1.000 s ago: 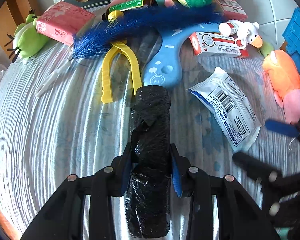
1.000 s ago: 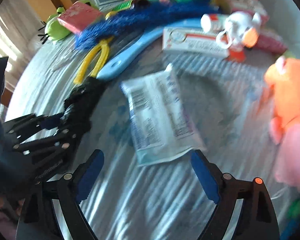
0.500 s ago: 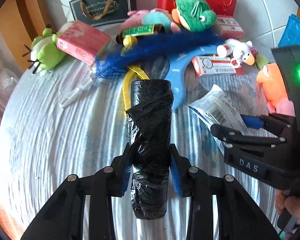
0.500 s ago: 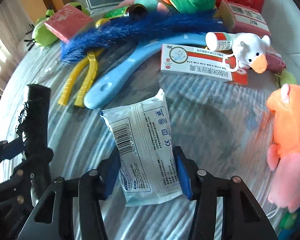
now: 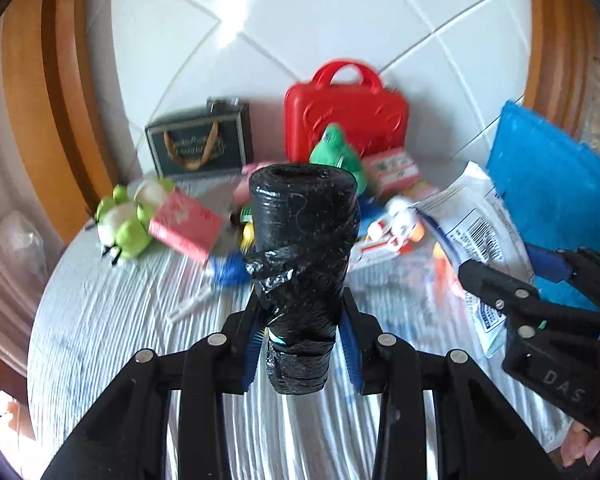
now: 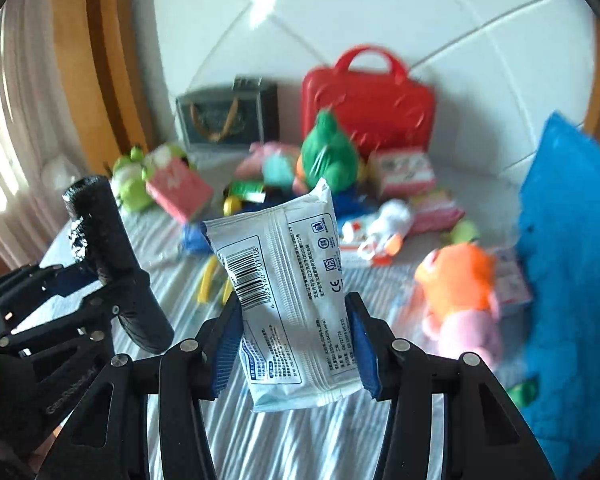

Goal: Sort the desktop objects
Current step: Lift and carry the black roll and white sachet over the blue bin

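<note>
My left gripper point(image 5: 302, 344) is shut on a black plastic-wrapped roll point(image 5: 304, 256) and holds it lifted above the table, pointing up and away. The roll also shows at the left of the right wrist view point(image 6: 112, 256). My right gripper point(image 6: 294, 344) is shut on a white wipes packet with a barcode point(image 6: 288, 280), also lifted off the table. That packet shows at the right of the left wrist view point(image 5: 476, 232).
The striped cloth table point(image 5: 120, 320) carries a red case point(image 6: 368, 96), a dark gift bag point(image 6: 228, 116), a green plush point(image 6: 328, 156), an orange and pink plush point(image 6: 460, 292), a pink box point(image 6: 176, 188), yellow tongs point(image 6: 210, 280) and medicine boxes. A blue crate point(image 6: 572, 260) stands at the right.
Both grippers have risen and tilted up from the table. The right gripper closed on the white packet and lifted it. The left keeps the black roll, now higher.
</note>
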The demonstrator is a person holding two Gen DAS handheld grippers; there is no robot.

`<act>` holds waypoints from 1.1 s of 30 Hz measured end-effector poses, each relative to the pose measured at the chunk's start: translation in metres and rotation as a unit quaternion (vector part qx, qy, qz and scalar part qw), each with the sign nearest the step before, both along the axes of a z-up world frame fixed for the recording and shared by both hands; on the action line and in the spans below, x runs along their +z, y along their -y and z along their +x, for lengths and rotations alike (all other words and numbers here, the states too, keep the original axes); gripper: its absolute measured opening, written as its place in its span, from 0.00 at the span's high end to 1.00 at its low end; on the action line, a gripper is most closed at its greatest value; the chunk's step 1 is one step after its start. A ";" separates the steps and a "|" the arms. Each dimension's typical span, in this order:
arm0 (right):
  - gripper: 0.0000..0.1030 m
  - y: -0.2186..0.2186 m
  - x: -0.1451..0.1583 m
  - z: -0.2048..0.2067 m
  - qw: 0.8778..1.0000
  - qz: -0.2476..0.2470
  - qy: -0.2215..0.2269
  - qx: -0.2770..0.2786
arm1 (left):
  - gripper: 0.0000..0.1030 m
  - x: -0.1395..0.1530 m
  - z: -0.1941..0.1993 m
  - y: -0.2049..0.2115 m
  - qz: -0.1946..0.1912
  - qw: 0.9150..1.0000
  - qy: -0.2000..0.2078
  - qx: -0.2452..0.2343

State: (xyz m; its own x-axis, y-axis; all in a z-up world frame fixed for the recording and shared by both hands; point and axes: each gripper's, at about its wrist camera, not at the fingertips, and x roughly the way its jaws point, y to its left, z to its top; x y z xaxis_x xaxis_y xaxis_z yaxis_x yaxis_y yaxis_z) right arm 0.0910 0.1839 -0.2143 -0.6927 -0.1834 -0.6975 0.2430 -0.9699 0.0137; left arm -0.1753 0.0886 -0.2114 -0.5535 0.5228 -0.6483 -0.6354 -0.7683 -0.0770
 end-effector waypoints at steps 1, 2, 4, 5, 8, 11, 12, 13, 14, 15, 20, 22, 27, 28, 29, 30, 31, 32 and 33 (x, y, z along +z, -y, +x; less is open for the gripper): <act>0.52 -0.002 0.014 0.010 1.000 -0.001 -0.017 -0.009 | 0.67 0.011 0.005 0.001 0.010 1.000 -0.010 -0.005; 0.52 -0.005 0.028 0.019 0.999 -0.002 -0.034 -0.018 | 0.67 0.023 0.012 0.001 0.021 0.999 -0.021 -0.010; 0.52 -0.010 0.052 0.035 0.997 0.002 -0.063 -0.033 | 0.67 0.043 0.022 0.001 0.040 0.998 -0.035 -0.021; 0.52 -0.013 0.063 0.043 0.996 0.005 -0.077 -0.040 | 0.67 0.054 0.028 -0.001 0.050 0.997 -0.043 -0.029; 0.52 -0.028 0.093 0.065 0.991 0.022 -0.114 -0.068 | 0.67 0.081 0.048 -0.009 0.077 0.994 -0.060 -0.054; 0.52 -0.049 0.116 0.086 0.984 0.031 -0.142 -0.101 | 0.67 0.105 0.070 -0.025 0.096 0.989 -0.076 -0.080; 0.52 -0.057 0.123 0.092 0.982 0.034 -0.150 -0.111 | 0.67 0.111 0.078 -0.032 0.100 0.988 -0.080 -0.087; 0.52 -0.065 0.129 0.098 0.980 0.036 -0.157 -0.121 | 0.67 0.117 0.086 -0.039 0.106 0.986 -0.084 -0.096; 0.52 -0.075 0.135 0.104 0.977 0.039 -0.163 -0.132 | 0.67 0.124 0.096 -0.048 0.112 0.984 -0.088 -0.106; 0.52 -0.084 0.140 0.108 0.975 0.043 -0.169 -0.141 | 0.67 0.130 0.103 -0.056 0.116 0.983 -0.090 -0.111; 0.52 -0.149 0.160 0.127 0.961 0.054 -0.194 -0.188 | 0.67 0.159 0.154 -0.112 0.125 0.976 -0.116 -0.134; 0.51 -0.178 0.166 0.134 0.957 0.056 -0.203 -0.201 | 0.67 0.172 0.178 -0.139 0.133 0.974 -0.124 -0.137; 0.51 -0.271 0.174 0.147 0.949 0.061 -0.225 -0.211 | 0.67 0.208 0.239 -0.215 0.160 0.970 -0.123 -0.132; 0.51 -0.296 0.178 0.148 0.949 0.061 -0.229 -0.210 | 0.67 0.213 0.249 -0.229 0.162 0.970 -0.124 -0.132; 0.51 -0.318 0.186 0.153 0.948 0.059 -0.231 -0.209 | 0.67 0.220 0.262 -0.252 0.163 0.970 -0.122 -0.132; 0.51 -0.339 0.190 0.149 0.949 0.055 -0.231 -0.209 | 0.67 0.224 0.270 -0.267 0.161 0.971 -0.121 -0.129; 0.51 -0.362 0.191 0.146 0.949 0.053 -0.230 -0.209 | 0.67 0.228 0.280 -0.291 0.155 0.973 -0.119 -0.127; 0.51 -0.383 0.194 0.141 0.950 0.055 -0.225 -0.209 | 0.67 0.229 0.286 -0.309 0.146 0.974 -0.116 -0.125; 0.51 -0.402 0.195 0.135 0.952 0.056 -0.217 -0.208 | 0.67 0.229 0.293 -0.329 0.133 0.977 -0.109 -0.126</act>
